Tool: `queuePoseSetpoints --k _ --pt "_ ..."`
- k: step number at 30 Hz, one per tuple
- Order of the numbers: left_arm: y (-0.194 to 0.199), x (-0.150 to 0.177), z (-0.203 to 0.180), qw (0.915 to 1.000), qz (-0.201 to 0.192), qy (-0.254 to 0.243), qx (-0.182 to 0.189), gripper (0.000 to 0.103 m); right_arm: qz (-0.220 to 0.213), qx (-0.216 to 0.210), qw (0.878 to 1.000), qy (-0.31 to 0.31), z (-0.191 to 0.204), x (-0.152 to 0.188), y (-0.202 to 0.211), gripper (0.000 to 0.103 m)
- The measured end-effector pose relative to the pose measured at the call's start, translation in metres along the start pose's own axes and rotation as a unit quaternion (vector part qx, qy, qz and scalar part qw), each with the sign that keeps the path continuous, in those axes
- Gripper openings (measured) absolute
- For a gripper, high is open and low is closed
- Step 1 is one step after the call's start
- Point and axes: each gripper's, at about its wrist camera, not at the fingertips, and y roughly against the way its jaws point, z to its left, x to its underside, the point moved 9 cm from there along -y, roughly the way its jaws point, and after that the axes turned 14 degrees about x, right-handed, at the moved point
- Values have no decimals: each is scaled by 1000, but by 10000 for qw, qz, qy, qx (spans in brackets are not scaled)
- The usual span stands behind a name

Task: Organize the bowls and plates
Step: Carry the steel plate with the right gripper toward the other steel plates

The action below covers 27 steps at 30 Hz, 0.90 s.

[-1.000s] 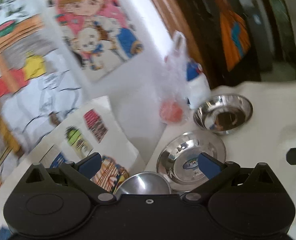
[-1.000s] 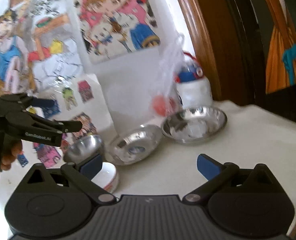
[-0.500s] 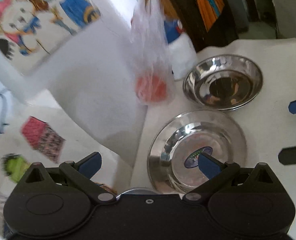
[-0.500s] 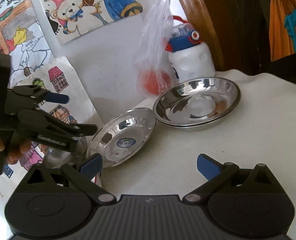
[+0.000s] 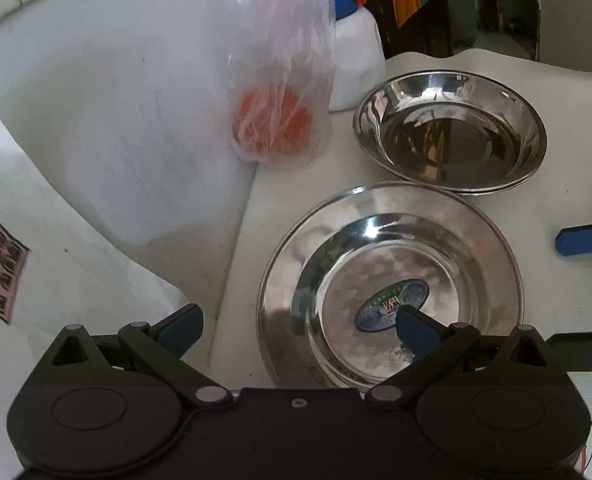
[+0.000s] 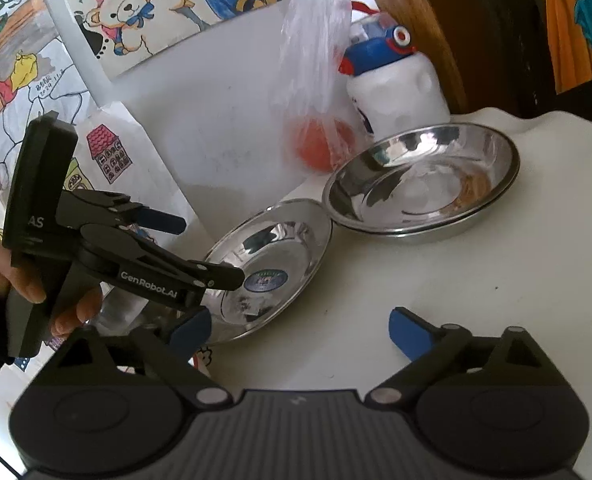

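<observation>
Closing in: my left gripper (image 5: pixel 298 322) has dropped over the plate (image 5: pixel 390 284), jaws spread, one finger inside its rim. My right gripper (image 6: pixel 300 330) hovers spread; stacked bowls (image 6: pixel 422 184) touch the plate, so lifting comes next

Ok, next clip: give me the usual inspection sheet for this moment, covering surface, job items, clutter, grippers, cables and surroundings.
Surface: white table, bare in front of the right hand-held gripper.
Job's things: stickered steel plate lies nearest; stacked steel bowls sit behind it, rims close together.
Clutter: clear plastic bag holding something orange; white bottle with a blue cap, behind the bowls.
Grippers: left hand-held gripper open, one finger over the plate, holding nothing; right hand-held gripper open over the table, empty.
Cables: nothing seen.
Surroundings: coloured drawings on the white wall; dark wooden frame at the right.
</observation>
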Motion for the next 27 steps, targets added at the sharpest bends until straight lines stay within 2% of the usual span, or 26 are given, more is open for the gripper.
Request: queuePoseSetpoints --k 5,8,10,17,18,20,21,24,26,27 --pt "-10 3 3 9998 20 120 179 102 -59 -75 9999 65 4 1 -3 88" --pt "-17 5 5 9995 78 188 262 102 -55 -165 9998 69 7 2 -5 77" --pt "-19 7 8 9992 85 246 311 102 -34 -194 9998 99 8 2 -6 62" --pt "-21 8 14 9970 16 558 539 93 29 -362 9993 111 12 5 -7 46" --pt "-21 9 14 9964 1 618 588 92 37 -390 9992 109 12 5 -8 41" --pt "-20 9 14 9946 -49 720 744 83 46 -447 9989 107 14 6 -8 34" --pt "-19 10 13 9938 -72 758 815 80 39 -463 9989 115 15 6 -7 28" --pt "-17 10 12 9928 -102 833 859 69 -7 -428 9990 152 15 6 -5 26" --pt "-14 12 15 9925 -146 905 810 55 -6 -417 9991 106 14 6 -5 25" --pt "-13 12 18 9920 -191 964 791 52 3 -405 9991 94 13 6 -5 25"
